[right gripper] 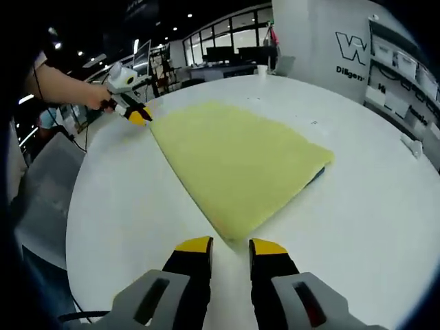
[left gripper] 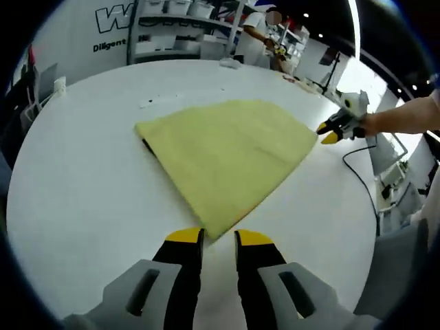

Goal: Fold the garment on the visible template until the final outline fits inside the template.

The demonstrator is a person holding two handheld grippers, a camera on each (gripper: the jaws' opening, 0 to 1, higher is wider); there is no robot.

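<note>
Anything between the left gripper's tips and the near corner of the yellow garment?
Nothing: in the left gripper view, only a short bare strip of white table separates the left gripper from the garment.

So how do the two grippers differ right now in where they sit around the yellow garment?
The left gripper sits at one corner of the yellow garment; the right gripper sits at a different corner, away from it. Neither holds cloth: both stand open with yellow tips, over the white table.
</note>
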